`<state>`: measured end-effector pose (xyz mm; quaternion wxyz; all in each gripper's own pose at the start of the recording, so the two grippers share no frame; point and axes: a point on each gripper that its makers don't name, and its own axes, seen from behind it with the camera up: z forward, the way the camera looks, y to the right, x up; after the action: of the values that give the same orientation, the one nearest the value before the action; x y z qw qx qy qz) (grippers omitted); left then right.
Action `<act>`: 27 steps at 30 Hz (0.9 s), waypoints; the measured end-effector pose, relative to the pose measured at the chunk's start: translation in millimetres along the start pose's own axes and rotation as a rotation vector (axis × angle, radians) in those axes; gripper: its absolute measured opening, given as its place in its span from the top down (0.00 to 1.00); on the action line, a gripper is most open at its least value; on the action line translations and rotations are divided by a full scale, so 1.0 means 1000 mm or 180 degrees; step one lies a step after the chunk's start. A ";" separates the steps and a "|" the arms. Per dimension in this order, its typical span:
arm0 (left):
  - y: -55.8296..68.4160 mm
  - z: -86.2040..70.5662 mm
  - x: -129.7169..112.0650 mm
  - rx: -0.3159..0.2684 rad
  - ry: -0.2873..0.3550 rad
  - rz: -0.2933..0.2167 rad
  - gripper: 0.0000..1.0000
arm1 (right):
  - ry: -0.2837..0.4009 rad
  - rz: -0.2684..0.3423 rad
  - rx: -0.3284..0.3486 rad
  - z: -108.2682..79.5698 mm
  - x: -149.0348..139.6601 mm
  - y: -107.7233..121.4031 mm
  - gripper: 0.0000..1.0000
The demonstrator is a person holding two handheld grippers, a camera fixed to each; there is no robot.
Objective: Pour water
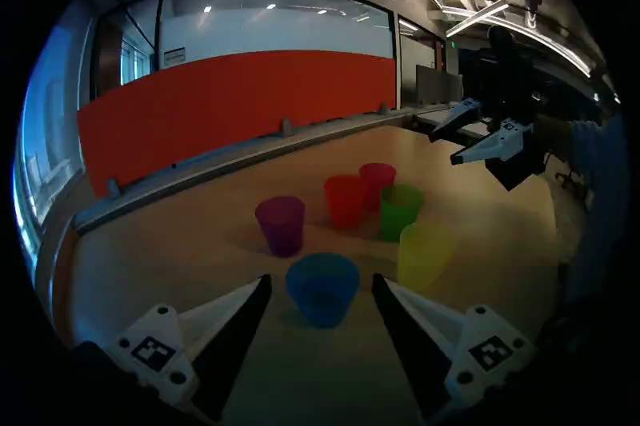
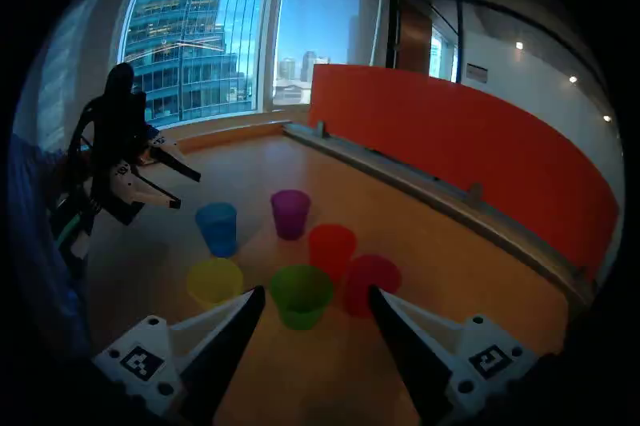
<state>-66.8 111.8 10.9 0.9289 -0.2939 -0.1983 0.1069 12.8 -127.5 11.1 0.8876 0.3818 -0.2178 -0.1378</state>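
- The task's things are six plastic cups standing upright in a loose cluster near the middle of the table (image 1: 160, 266).
- The blue cup (image 1: 322, 288) is closest in the left gripper view, with the yellow cup (image 1: 424, 254) just beside it and the purple cup (image 1: 281, 223) a little behind.
- Further back, the orange cup (image 1: 345, 199), the red cup (image 1: 377, 182) and the green cup (image 1: 399, 210) crowd together, touching or nearly so.
- I cannot tell whether any cup holds water. The insides that show look dark and bare, and no spill shows on the table.
- The left claw (image 1: 320, 278) is spread wide and holds nothing. The blue cup sits ahead of the gap between its fingers, not touched by either one.
- The right claw (image 2: 316, 290) is also spread wide and empty. It points at the green cup, which stands just ahead of its fingertips.
- Each claw shows in the other's view, raised above the table at the side of the cluster and apart from the cups.
- By my judgement the task has not begun: no cup is gripped, lifted or tilted.
- All of it is left to do: close on one cup, lift it, carry it over another and tip it.
- The blue and green cups look like the likely first picks, since each claw is lined up on one.
- Behind the table run a low rail and an orange wall panel (image 1: 240, 106), and large windows (image 2: 200, 34) show in the right gripper view.
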 end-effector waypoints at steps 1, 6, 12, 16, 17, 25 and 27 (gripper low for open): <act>0.000 0.001 -0.002 -0.0002 -0.0012 -0.0005 0.07 | -0.0013 -0.0001 0.0007 0.002 -0.002 -0.001 0.00; -0.001 0.005 -0.014 -0.0014 -0.0086 -0.0025 0.07 | -0.0084 -0.0009 0.0036 0.010 -0.014 -0.004 0.00; -0.002 0.009 -0.026 -0.0030 -0.0167 -0.0033 0.07 | -0.0132 -0.0006 0.0062 0.019 -0.022 -0.007 0.00; -0.003 0.010 -0.033 -0.0043 -0.0213 -0.0032 0.07 | -0.0159 -0.0012 0.0067 0.023 -0.026 -0.008 0.00; -0.003 0.011 -0.034 -0.0048 -0.0224 -0.0029 0.07 | -0.0166 -0.0013 0.0069 0.024 -0.027 -0.008 0.00; 0.002 0.017 -0.045 -0.0106 -0.0331 0.0029 0.07 | -0.0239 -0.0022 0.0095 0.038 -0.041 -0.011 0.00; 0.002 0.020 -0.048 -0.0119 -0.0356 0.0032 0.07 | -0.0259 -0.0023 0.0104 0.043 -0.044 -0.012 0.00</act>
<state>-118.4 108.5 10.1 0.9102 -0.3058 -0.2503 0.1241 -47.3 -143.8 16.2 0.8712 0.3911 -0.2544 -0.1529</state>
